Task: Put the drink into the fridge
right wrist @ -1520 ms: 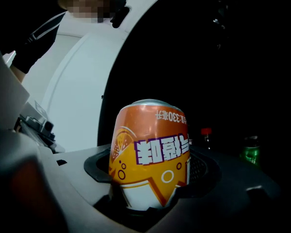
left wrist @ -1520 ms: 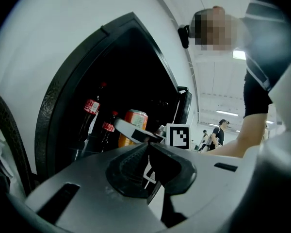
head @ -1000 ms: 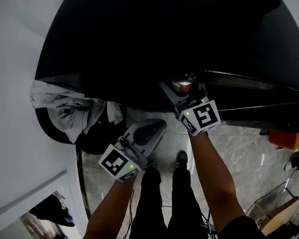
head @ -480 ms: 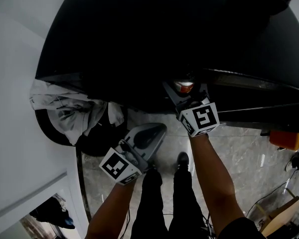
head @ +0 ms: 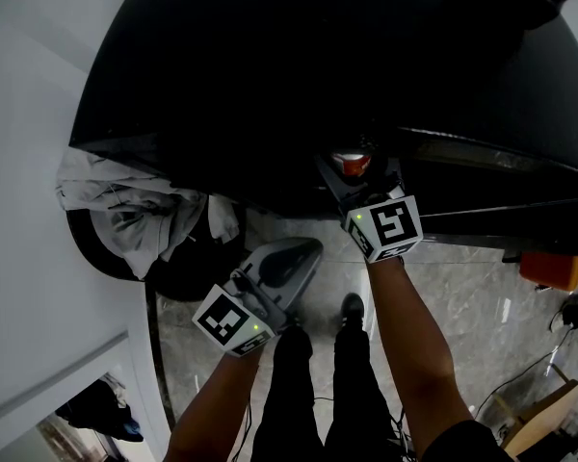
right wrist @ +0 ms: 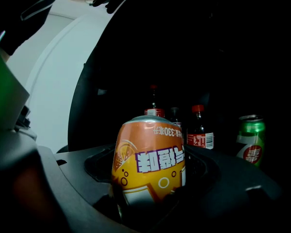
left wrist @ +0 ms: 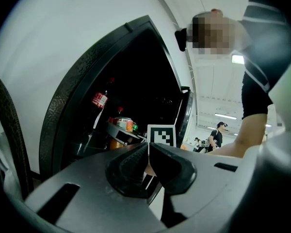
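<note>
Closest in, the left gripper [left wrist: 148,157] has its two dark jaws pressed together with nothing between them; in the head view it hangs low over the grey marbled floor [head: 462,292], just outside the fridge [left wrist: 62,111]. The right gripper [head: 354,175] reaches further forward, its marker cube [head: 385,225] turned up towards the camera. Its jaws are clamped on either side of the orange drink can [right wrist: 150,165], which fills the middle of the right gripper view. The print on the can reads upside down in that view. In the head view only the can's red-orange end shows, at the dark mouth of the fridge, so the drink is in the gripper at the opening and not set down on any shelf.

Beyond the can, deep in the unlit fridge, two cola bottles with red caps and labels stand side by side: one bottle [right wrist: 202,129] just right of the can, another bottle [right wrist: 154,106] behind its top. A green can [right wrist: 249,140] stands further right, apart from them. The left gripper view looks in past the textured black edge of the opening and shows a red-labelled bottle [left wrist: 100,100] and a few cans [left wrist: 126,124] on a shelf.

Left of the fridge a crumpled white cloth [head: 125,210] lies against the white wall [head: 29,162]. Far off, a person [left wrist: 217,135] stands under ceiling lights
</note>
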Available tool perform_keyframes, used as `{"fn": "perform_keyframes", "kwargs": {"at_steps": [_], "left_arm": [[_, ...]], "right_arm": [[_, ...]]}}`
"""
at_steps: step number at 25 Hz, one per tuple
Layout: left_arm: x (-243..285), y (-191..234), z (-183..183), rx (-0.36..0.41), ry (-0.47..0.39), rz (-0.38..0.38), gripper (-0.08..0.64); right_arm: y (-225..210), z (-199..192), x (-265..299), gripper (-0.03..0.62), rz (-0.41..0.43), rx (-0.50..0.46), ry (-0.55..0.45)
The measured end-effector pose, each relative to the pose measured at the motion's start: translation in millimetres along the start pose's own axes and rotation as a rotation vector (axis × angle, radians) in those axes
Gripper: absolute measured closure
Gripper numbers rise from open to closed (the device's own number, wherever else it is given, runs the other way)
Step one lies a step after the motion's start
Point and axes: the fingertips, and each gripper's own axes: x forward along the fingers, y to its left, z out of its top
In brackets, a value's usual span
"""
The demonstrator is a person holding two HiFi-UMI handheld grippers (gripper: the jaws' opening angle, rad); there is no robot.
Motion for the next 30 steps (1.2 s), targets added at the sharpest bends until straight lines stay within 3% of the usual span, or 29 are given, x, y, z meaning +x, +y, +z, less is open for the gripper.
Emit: {"fn": "perform_keyframes", "kwargs": {"at_steps": [19,30], "left_arm": [[-2,-1,0,0.003,-0.019,-0.003,0.541],[0,-10,-8,-0.014,-0.001,-0.013,0.541]], "right_arm": [[3,6,-6,0.267,-0.025,-0.036,0.012],[-10,5,-20,0.267,-0.062,0.015,-0.019]]}}
